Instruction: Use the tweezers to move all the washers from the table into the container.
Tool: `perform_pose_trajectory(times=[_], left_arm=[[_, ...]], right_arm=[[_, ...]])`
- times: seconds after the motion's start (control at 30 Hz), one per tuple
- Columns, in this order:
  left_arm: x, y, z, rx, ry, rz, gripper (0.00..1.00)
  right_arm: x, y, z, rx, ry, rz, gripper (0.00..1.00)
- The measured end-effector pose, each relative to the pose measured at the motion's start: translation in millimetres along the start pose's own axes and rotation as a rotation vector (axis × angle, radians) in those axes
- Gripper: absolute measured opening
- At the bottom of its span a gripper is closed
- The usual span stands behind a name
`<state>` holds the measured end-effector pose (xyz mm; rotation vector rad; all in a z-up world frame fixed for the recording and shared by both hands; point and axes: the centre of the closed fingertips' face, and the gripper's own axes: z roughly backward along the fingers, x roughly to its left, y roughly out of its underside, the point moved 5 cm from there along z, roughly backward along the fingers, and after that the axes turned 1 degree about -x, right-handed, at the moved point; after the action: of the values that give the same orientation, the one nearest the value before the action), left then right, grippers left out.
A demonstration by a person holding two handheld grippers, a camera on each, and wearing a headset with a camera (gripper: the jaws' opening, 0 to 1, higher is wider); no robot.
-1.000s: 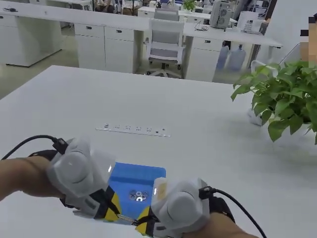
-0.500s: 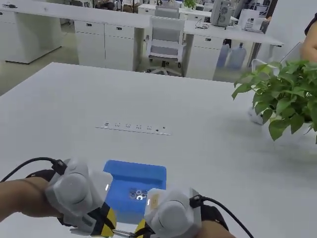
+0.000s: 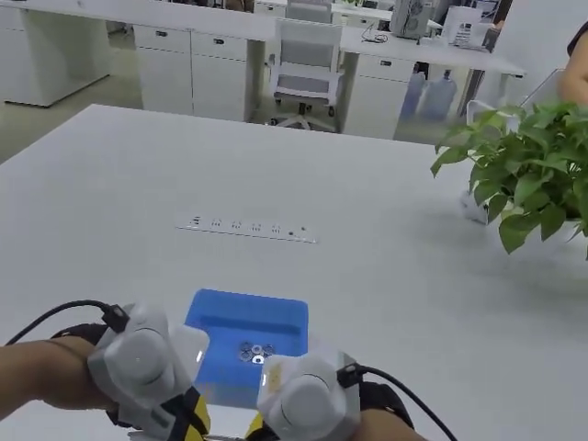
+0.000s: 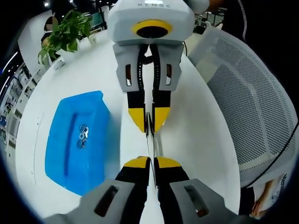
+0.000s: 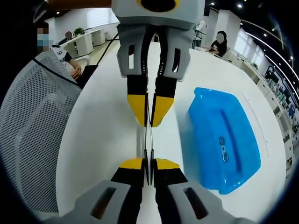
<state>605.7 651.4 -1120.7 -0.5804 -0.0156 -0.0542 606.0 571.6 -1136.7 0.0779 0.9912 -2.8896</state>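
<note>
A blue container [image 3: 276,317] stands on the white table near me, with several washers [image 3: 255,352] lying inside it. The washers [image 4: 82,136] also appear in the container [image 4: 65,140] in the left gripper view, and the washers [image 5: 224,149] in the container [image 5: 233,121] in the right gripper view. Thin metal tweezers [image 4: 149,144] span between the two grippers, which face each other tip to tip. My left gripper [image 4: 152,163] is shut on one end and my right gripper [image 5: 148,164] is shut on the other end of the tweezers [image 5: 148,140]. Both grippers sit just in front of the container, the left gripper [image 3: 197,424] and the right gripper [image 3: 253,428] at the bottom edge.
A flat power strip [image 3: 246,230] lies on the table beyond the container. A potted green plant [image 3: 533,175] stands at the right. A mesh chair back [image 4: 252,93] is close beside the table's near edge. Desks and an office chair [image 3: 308,69] stand beyond the table.
Both grippers have drawn back toward me and lower in the head view, away from the container, still tip to tip. The container and washers have stayed put.
</note>
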Motion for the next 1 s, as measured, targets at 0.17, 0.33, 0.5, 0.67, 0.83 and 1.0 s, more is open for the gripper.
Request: perform_pose_trajectory(times=[0.17, 0.33, 0.5, 0.67, 0.83, 1.0], left_arm=[[-1.8, 3.3, -3.8, 0.006, 0.017, 0.005, 0.08], [-1.8, 5.3, -6.0, 0.012, 0.026, 0.003, 0.09], [0.1, 8.5, -8.3, 0.021, 0.033, -0.003, 0.09], [-0.2, 9.4, -11.7, 0.027, 0.047, -0.005, 0.09], [0.5, 9.4, -12.7, 0.026, 0.047, -0.004, 0.09], [-0.4, 9.7, -14.6, 0.027, 0.056, -0.003, 0.09]], right_arm=[[0.1, 1.2, -2.2, 0.002, -0.009, -0.006, 0.09], [0.3, 1.6, -3.6, 0.001, -0.013, -0.012, 0.1], [0.4, 0.9, -4.6, 0.0, -0.017, -0.028, 0.1], [1.1, 3.1, -6.3, -0.002, -0.022, -0.046, 0.11], [0.6, 3.5, -5.5, -0.005, -0.021, -0.05, 0.11], [1.8, 3.4, -5.6, -0.002, -0.021, -0.053, 0.13]])
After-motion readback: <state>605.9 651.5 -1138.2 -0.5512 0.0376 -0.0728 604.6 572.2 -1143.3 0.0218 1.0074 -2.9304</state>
